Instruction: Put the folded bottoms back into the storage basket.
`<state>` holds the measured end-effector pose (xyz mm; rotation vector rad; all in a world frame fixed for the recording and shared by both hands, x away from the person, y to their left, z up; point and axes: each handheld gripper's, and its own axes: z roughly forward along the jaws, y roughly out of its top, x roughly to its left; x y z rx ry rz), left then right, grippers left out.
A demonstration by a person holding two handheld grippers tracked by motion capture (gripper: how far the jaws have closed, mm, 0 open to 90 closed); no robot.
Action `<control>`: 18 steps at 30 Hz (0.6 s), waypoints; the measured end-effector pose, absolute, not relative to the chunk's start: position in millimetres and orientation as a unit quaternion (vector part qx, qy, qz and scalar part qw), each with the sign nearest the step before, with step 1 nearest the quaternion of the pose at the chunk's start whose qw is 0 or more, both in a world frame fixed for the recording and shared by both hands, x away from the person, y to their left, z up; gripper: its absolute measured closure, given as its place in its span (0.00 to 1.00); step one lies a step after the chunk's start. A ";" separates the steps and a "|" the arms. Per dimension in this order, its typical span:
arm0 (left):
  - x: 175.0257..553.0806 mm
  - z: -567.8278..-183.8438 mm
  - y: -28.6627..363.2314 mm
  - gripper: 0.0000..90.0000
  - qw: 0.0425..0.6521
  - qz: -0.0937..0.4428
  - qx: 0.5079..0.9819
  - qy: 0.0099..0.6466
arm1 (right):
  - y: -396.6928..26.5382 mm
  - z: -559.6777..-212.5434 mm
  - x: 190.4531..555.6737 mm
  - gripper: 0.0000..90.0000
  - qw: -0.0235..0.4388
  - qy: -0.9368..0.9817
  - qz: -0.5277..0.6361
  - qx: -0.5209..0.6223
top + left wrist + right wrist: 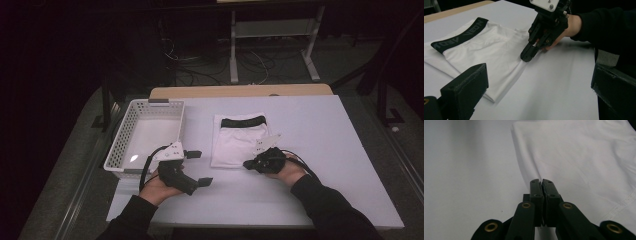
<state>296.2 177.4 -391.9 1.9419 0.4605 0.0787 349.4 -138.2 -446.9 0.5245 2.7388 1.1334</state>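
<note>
A folded white pair of underwear (pixel 235 142) with a black waistband (pixel 243 121) lies flat on the white table, right of the basket. My right gripper (pixel 247 163) rests low at the garment's near right edge, jaws pressed together on the cloth's side edge (pixel 524 162). From the left gripper view, the right gripper (pixel 527 57) pinches that edge of the underwear (pixel 489 47), a hand behind it. The right gripper (pixel 541 181) shows no gap between its jaws. My left gripper (pixel 199 168) hovers left of the garment, open, with nothing between its fingers (pixel 466 87).
A white plastic basket (pixel 120 145) stands at the table's left side, beside my left gripper. The white table top (pixel 310 165) stretches to the right of the garment. Beyond the far edge are metal stand legs (pixel 233 60) and cables on a dark floor.
</note>
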 end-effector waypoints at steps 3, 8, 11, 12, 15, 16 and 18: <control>296.3 -392.2 177.0 0.00 0.542 0.032 0.817 0.194 | -138.6 -445.8 348.7 0.97 0.064 0.907 0.379 0.175; 296.7 -392.3 177.2 0.00 0.542 0.033 0.817 0.195 | -140.5 -442.7 347.9 0.97 0.054 0.903 0.387 0.178; 296.8 -392.1 177.6 0.00 0.543 0.033 0.816 0.195 | -141.2 -441.1 346.9 0.97 0.051 0.903 0.389 0.178; 296.8 -392.0 177.6 0.00 0.543 0.033 0.816 0.195 | -141.1 -441.0 346.4 0.97 0.050 0.902 0.389 0.178; 296.4 -391.6 177.8 0.00 0.545 0.033 0.815 0.196 | -140.6 -440.6 344.5 0.97 0.047 0.903 0.389 0.176; 296.4 -391.5 177.9 0.00 0.545 0.033 0.814 0.196 | -140.3 -440.2 343.4 0.97 0.044 0.903 0.388 0.176; 296.4 -391.4 177.9 0.00 0.546 0.033 0.814 0.196 | -140.1 -439.4 342.0 0.97 0.043 0.905 0.387 0.172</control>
